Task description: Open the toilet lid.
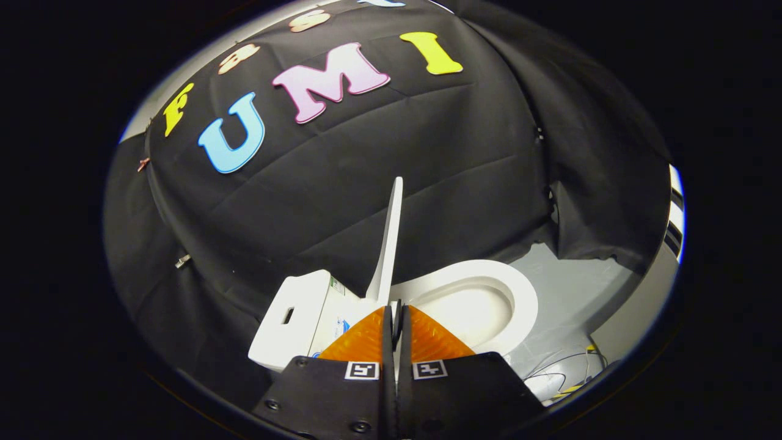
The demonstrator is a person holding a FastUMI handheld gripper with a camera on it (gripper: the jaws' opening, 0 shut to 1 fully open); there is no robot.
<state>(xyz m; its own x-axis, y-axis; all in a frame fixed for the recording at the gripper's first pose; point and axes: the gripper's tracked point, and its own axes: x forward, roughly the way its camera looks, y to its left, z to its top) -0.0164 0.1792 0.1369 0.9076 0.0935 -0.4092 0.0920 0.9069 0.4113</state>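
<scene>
1. Right now the toilet lid stands raised, seen edge-on as a thin white blade rising just ahead of the tongs and tilting slightly to the right at its top
2. Down low, the tongs show their two fingers drawn almost together, only a narrow slit between them, and the lower edge of the lid runs straight into that slit; whether both fingers actually press on it, I cannot tell
3. To the right of the lid, the toilet seat lies flat and uncovered, its oval ring open to view with the pale bowl inside
4. To the left of the lid, the white tank sits with a small dark rectangular slot in its near face, and a label of some kind beside the lid's hinge end, too small to make out
5. Beyond the seat, grey floor stretches toward the black cloth wall that drapes behind the whole toilet
6. Near the fingers on the right, thin cables lie on the floor
</scene>
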